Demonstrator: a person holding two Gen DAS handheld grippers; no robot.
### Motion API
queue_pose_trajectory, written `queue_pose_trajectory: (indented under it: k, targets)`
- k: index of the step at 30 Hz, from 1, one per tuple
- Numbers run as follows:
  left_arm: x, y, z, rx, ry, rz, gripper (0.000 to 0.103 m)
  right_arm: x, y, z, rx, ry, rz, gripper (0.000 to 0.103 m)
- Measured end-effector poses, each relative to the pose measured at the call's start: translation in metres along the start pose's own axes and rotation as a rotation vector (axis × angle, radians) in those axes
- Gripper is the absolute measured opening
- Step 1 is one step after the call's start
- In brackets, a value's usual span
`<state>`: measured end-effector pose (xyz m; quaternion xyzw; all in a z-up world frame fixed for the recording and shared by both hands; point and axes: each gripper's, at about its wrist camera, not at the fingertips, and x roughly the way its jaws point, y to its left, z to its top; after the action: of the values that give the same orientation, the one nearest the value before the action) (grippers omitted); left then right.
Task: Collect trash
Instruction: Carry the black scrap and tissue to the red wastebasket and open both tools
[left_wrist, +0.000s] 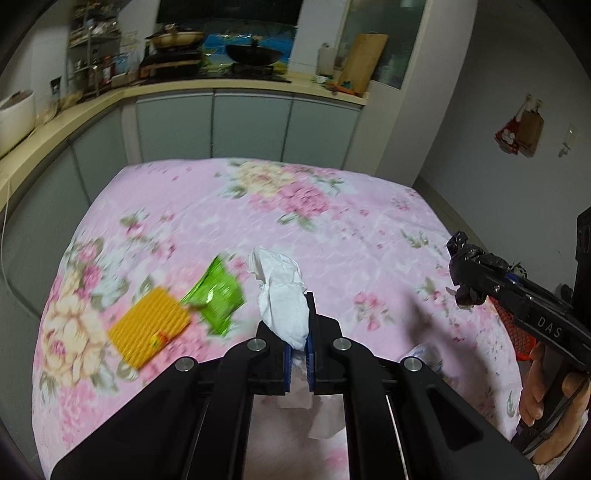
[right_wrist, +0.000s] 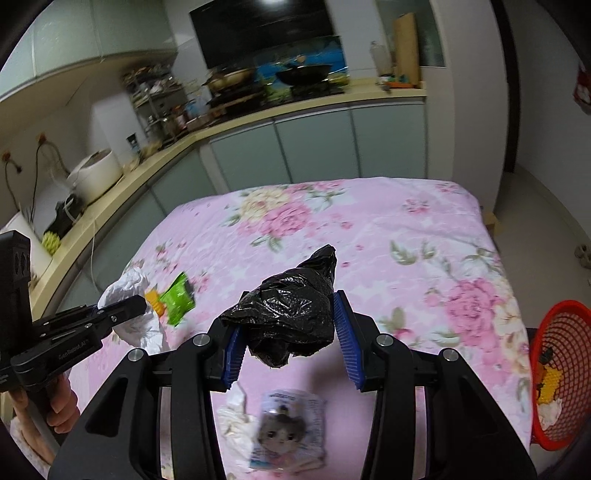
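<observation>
The left tongs (left_wrist: 299, 332) are closed tightly on a crumpled white tissue (left_wrist: 282, 295), which stands up from between the blue pads and also hangs a little below them. The right tongs (right_wrist: 291, 332) grip a crumpled black plastic bag (right_wrist: 291, 314); their jaws stand partly apart because the bag is bulky, and the pads press on its two sides. Both pieces appear to be held in the air above the surface (left_wrist: 351, 229), which is covered with a pink flowered cloth.

The step in hand seems to be the carrying of these two pieces to the red basket (right_wrist: 554, 332), which stands at the right edge of the surface and already holds some trash. To do it well, the person should keep both grips firm on the way, because the bag is slippery and the tissue is soft. The right tongs are nearer to the basket, so I think they should go first and open only when the bag is fully over the rim. The left tongs then follow the same way, so that the two tools do not cross.

Some trash remains on the surface: a green wrapper (left_wrist: 218, 295) touching a yellow ribbed piece (left_wrist: 147, 332), and, below the right tongs, a printed packet (right_wrist: 288, 424) beside another white tissue (right_wrist: 236, 417). The loaded tongs should pass above these without pushing them.
</observation>
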<state>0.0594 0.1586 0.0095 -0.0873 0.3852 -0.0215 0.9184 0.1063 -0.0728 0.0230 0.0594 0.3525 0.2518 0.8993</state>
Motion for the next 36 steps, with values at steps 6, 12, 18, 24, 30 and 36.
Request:
queue_pose_trajectory:
  k: [6, 12, 18, 24, 30, 36]
  targets:
    - [0.006, -0.032, 0.02, 0.06, -0.013, -0.021, 0.005, -0.02, -0.029, 0.003, 0.056, -0.042, -0.033, 0.043]
    - [0.012, -0.065, 0.034, 0.109, -0.02, -0.063, 0.005, -0.045, -0.063, 0.005, 0.122, -0.094, -0.079, 0.043]
    - [0.021, -0.109, 0.047, 0.171, -0.018, -0.126, 0.005, -0.068, -0.101, 0.0, 0.196, -0.128, -0.141, 0.043]
    - [0.038, -0.158, 0.058, 0.238, 0.009, -0.199, 0.005, -0.095, -0.142, -0.011, 0.278, -0.17, -0.215, 0.043]
    - [0.055, -0.222, 0.061, 0.332, 0.044, -0.281, 0.005, -0.119, -0.182, -0.025, 0.356, -0.197, -0.291, 0.043]
    - [0.075, -0.29, 0.057, 0.424, 0.097, -0.376, 0.005, -0.136, -0.216, -0.043, 0.438, -0.202, -0.363, 0.043]
